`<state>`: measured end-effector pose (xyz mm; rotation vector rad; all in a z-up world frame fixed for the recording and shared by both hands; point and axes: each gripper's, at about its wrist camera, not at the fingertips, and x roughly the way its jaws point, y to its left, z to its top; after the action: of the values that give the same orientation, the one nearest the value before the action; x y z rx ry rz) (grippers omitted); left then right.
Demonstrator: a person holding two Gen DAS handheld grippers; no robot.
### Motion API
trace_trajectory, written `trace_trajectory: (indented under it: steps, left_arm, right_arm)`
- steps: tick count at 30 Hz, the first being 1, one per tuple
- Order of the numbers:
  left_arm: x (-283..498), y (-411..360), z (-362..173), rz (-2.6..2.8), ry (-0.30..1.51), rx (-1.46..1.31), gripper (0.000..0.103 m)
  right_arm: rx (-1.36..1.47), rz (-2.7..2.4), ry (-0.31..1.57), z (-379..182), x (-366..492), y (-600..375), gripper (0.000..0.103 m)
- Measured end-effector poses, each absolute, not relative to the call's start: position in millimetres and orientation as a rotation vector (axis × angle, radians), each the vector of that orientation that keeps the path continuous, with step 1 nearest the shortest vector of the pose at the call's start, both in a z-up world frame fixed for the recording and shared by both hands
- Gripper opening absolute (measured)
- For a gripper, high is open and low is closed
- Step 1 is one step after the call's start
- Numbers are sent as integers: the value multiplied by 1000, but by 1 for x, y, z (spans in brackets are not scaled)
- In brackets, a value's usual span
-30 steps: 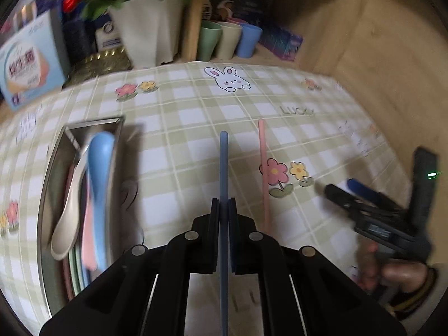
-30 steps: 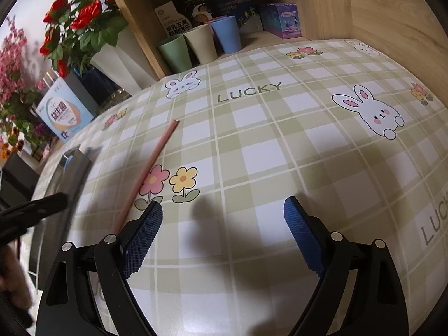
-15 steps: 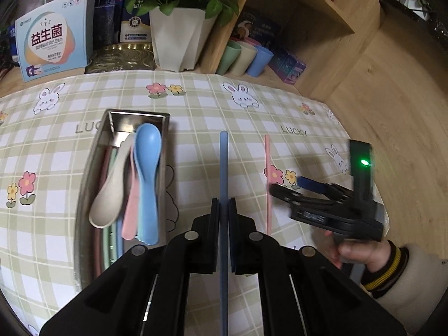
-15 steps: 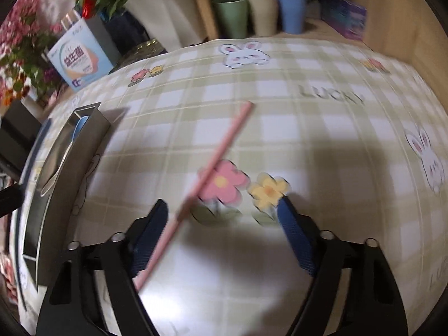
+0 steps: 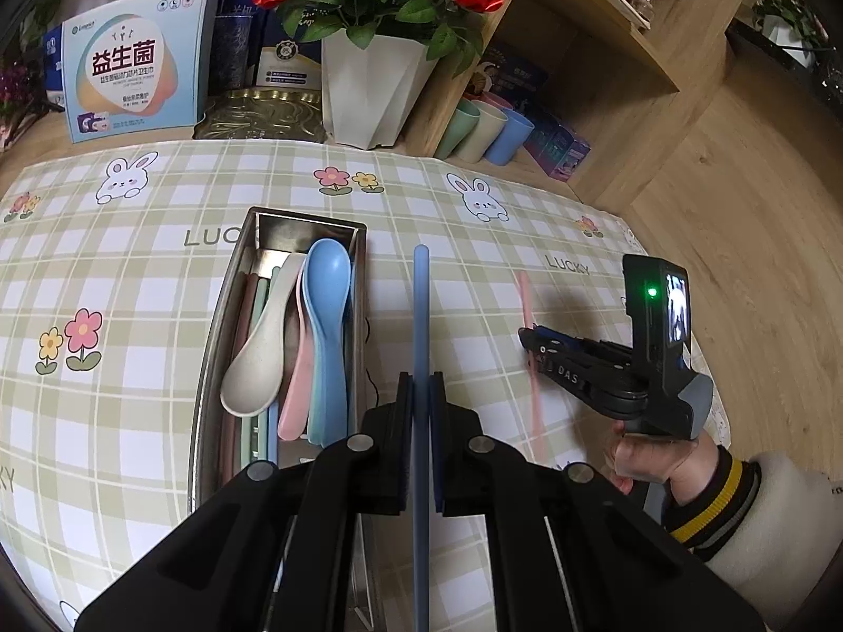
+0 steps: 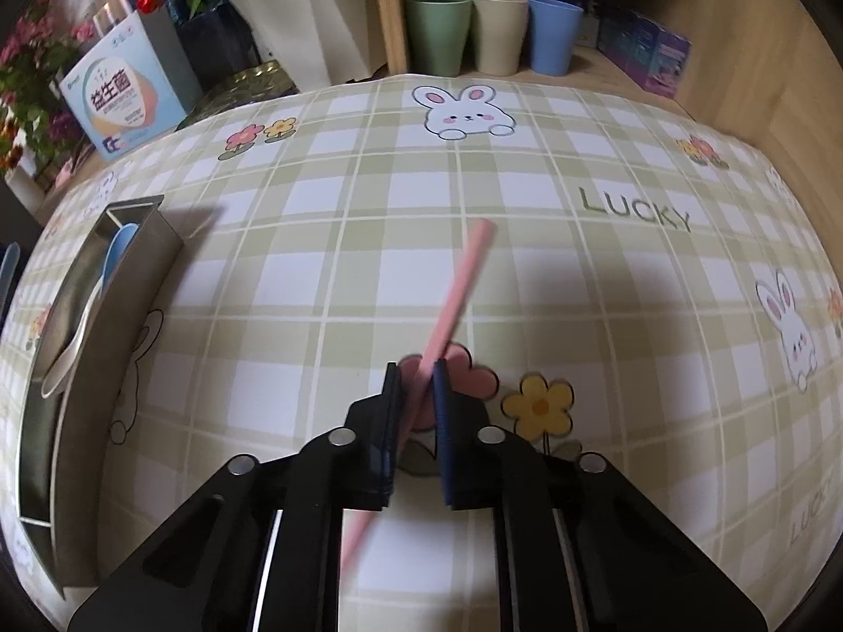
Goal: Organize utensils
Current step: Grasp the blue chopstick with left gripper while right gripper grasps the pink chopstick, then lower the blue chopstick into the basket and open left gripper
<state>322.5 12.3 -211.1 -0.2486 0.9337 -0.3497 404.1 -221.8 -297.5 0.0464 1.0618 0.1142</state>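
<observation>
both hand-held grippers are pinching a stick each. left hand-held gripper (image 5: pixel 420 395) has its jaws pressed on a blue chopstick (image 5: pixel 420 316), which runs straight out ahead of it and hangs above the table (image 5: pixel 131 274), just to the right of the metal tray (image 5: pixel 221 326). right hand-held gripper (image 6: pixel 416 395) has its jaws closed in around a pink chopstick (image 6: pixel 453 305); the stick crosses between the pads at a slant, its far end pointing up and to the right over the checked cloth. the pink stick is blurred where the pads meet it, so i can't be sure whether it has left the cloth or only been clamped where it lay.

going down in size: the table with its bunny-and-flower cloth carries everything. on its left part sits the long metal tray, already holding a blue spoon (image 5: pixel 326 305), a cream spoon (image 5: pixel 263 347), a pink spoon (image 5: pixel 300 368) and some sticks underneath. the two chopsticks are the only loose utensils i can see outside it.

the step in hand looks like the pickup of the last two pieces, with the right side just gripped. next, each stick needs carrying over the tray, turned to lie along its length, lowered in among the spoons and let go. the pink one sits crooked in the jaws, so it will likely need a twist of the wrist to line up with the tray before release.
</observation>
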Motion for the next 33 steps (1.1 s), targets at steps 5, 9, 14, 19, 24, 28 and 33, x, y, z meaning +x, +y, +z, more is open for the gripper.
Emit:
trace_trajectory:
  steps: [5,9,14,19,24,28,33]
  left_arm:
    - [317,15,-212,-354,936,-252,6]
    - [314,20,-212,-352,942,-256,6]
    - [316,34,-204,-320,925,-238,6]
    - [323,53,-194,-280,916,-192,6]
    - [345,58,-201,-236,946,-139,6]
    - [364,54,-213,-206,985,-99,6]
    - [378,51,-230,-155,1035,-79,6]
  right_arm:
    - [149,82,1060,-299,390,-234,6]
    - [290,65,1052,-300,375,-244,6]
    - [428,54,1012,-295,351,-256,6]
    - [478,70,961,-284,337,-265,6]
    - [521,80,943,-281,331,-271,6]
    - [518,88,939,-279,327,-275,6]
    - [539,96,943,-282,327,-277,6]
